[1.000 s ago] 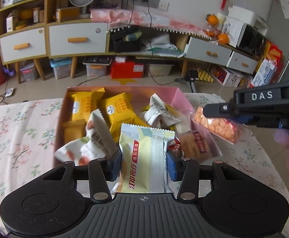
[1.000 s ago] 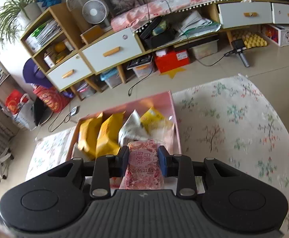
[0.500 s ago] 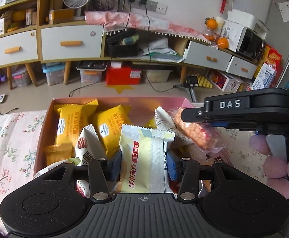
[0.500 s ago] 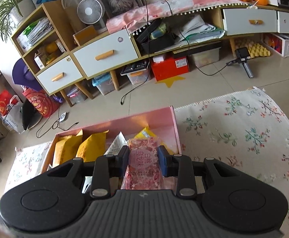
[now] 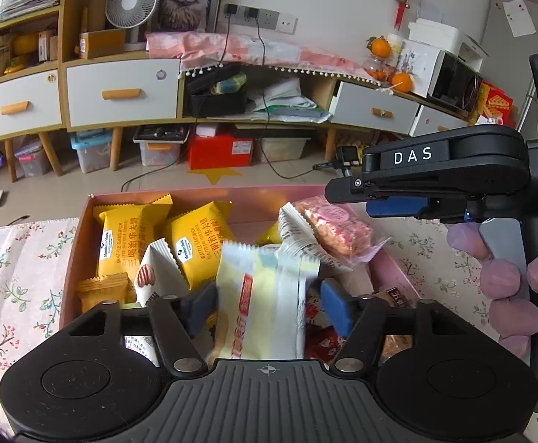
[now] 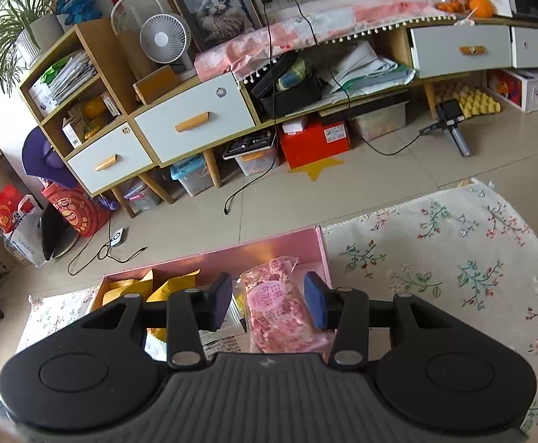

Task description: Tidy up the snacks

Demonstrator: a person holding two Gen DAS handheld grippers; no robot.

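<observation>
1. White letters "DAS" run along the side of the right tongs point(image 5: 346, 195), seen only from the left wrist camera, held by a hand in a purple glove point(image 5: 505, 277).
2. Two yellow packets point(image 5: 119, 236) in the pink box point(image 5: 202, 197) read "Member's Mark" and "WAFFLE SANDWICH", with Chinese text beside it.
3. The pink box sits on a floral-cloth worktop point(image 5: 14, 280) and holds the yellow packets, a white packet with a nut picture point(image 5: 156, 273), a small orange packet point(image 5: 102, 289) and other wrappers at its right end, too jumbled to name.
4. The left tongs point(image 5: 267, 304) are apart; a pale yellow-and-white packet point(image 5: 265, 295) with a red label, motion-blurred, stands between the blue pads point(image 5: 333, 304) with a gap on each side.
5. The right tongs point(image 6: 269, 301) are also apart; a clear pouch of pink rice crisp point(image 6: 280, 313), its round pink label in Chinese, lies between them over the box's right end, free of both pads.
6. Only the right wrist view shows a potted plant point(image 6: 6, 40) and blue toy point(image 6: 73, 0) atop the shelving; both show a fan point(image 5: 131, 0) and cat portrait point(image 5: 185, 0).
</observation>
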